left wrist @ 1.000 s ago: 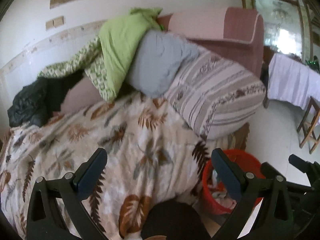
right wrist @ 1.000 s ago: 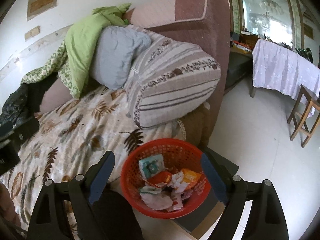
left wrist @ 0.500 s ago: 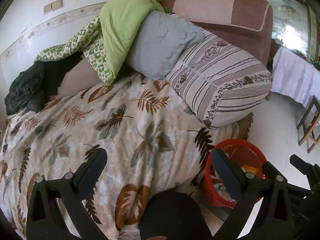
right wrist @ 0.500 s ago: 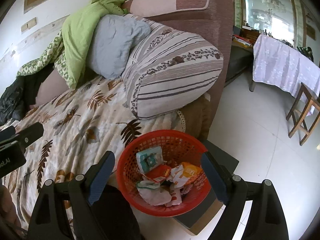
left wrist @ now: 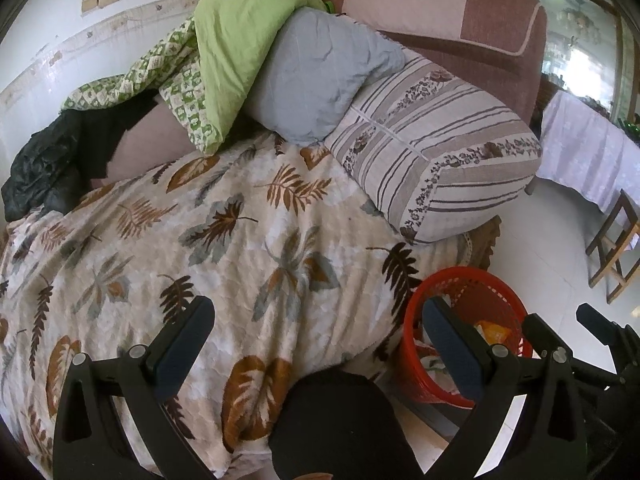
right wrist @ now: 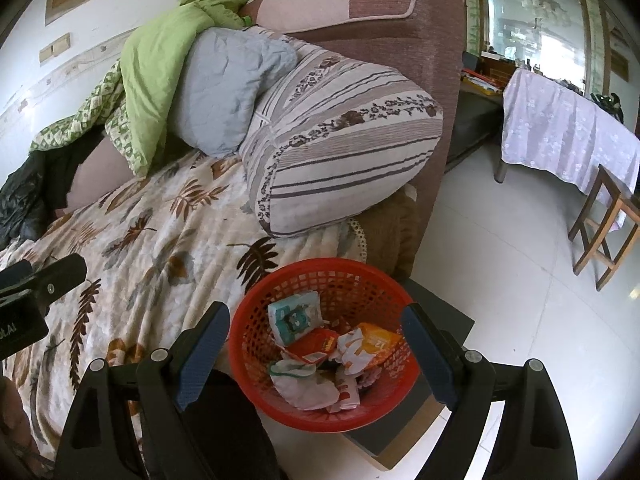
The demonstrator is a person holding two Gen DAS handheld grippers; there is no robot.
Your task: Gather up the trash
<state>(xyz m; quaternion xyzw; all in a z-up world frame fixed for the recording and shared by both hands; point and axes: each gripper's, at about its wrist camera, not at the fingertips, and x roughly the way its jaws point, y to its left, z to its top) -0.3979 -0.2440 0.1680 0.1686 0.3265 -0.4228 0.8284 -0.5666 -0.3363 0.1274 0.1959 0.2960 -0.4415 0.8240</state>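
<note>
A red mesh basket [right wrist: 280,408] stands on the floor beside the sofa and holds several crumpled wrappers [right wrist: 316,344], white, orange and teal. My right gripper [right wrist: 316,344] is open and empty, its jaws wide apart just above the basket. The basket also shows in the left wrist view [left wrist: 496,292], low at the right. My left gripper [left wrist: 316,332] is open and empty above the front edge of the leaf-print blanket [left wrist: 240,248] on the sofa. I see no loose trash on the blanket.
A striped bolster [left wrist: 436,152], a grey pillow [left wrist: 320,84] and green bedding [left wrist: 240,40] are piled at the sofa's back. Black clothing [left wrist: 44,172] lies at the left. A cloth-covered table [right wrist: 568,128] and wooden stool [right wrist: 604,224] stand on the white floor to the right.
Both grippers have drawn back and up a little, so more of the blanket and sofa shows. The basket sits slightly lower in the right view. Both stay open and empty.
</note>
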